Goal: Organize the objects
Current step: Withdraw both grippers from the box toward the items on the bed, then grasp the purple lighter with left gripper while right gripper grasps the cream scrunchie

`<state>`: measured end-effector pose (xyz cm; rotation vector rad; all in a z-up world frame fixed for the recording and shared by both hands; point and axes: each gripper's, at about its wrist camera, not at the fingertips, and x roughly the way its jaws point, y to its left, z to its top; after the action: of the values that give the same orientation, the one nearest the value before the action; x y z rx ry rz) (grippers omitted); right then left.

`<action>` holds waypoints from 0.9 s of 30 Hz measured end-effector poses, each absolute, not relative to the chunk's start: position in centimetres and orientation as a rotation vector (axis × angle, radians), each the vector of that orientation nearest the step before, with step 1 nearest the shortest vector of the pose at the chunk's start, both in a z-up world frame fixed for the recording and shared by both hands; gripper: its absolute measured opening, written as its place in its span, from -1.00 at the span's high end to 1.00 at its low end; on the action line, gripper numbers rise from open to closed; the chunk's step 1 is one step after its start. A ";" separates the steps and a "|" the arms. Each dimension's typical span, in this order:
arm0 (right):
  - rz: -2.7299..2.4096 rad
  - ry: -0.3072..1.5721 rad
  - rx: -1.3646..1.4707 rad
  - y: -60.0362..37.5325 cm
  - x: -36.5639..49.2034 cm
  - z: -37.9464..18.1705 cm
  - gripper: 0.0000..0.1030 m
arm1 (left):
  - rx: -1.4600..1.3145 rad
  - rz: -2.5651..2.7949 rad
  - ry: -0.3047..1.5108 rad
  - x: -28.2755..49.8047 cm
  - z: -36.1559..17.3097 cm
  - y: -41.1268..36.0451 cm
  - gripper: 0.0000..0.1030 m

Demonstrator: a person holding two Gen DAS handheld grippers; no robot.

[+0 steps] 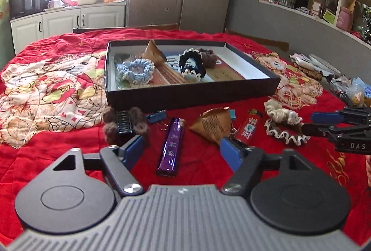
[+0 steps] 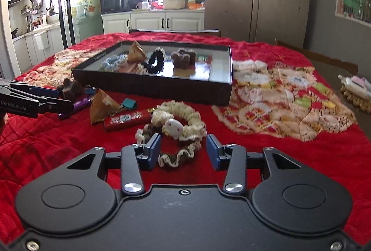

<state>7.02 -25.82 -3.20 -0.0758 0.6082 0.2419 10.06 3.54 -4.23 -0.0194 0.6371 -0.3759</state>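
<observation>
A black shallow box on the red cloth holds a blue scrunchie, a black scrunchie, a brown one and a brown paper packet. In front of it lie a brown furry hair clip, a purple lighter, a second paper packet and a red lighter. My left gripper is open, its fingers either side of the purple lighter without touching it. My right gripper is open astride a brown-and-cream scrunchie, with a cream scrunchie just beyond.
A blue binder clip lies by the box front. Small packets and a beaded mat crowd the table's right edge. A patterned patch of the cloth lies right of the box. Cabinets and a fridge stand behind.
</observation>
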 end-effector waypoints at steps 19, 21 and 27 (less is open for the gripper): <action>0.255 0.695 0.006 -25.9 9.4 -5.1 0.46 | 0.002 -0.344 0.671 12.2 -6.1 2.8 -0.07; 0.258 0.695 0.003 -25.8 9.4 -5.1 0.58 | 0.010 -0.333 0.667 12.3 -6.2 2.7 0.13; 0.257 0.689 0.024 -26.2 9.1 -5.0 0.79 | 0.005 -0.323 0.667 12.2 -6.1 2.8 0.51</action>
<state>9.13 -26.19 -5.03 0.0241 0.6891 0.2567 12.24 2.82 -6.13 0.0045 0.6666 -0.3227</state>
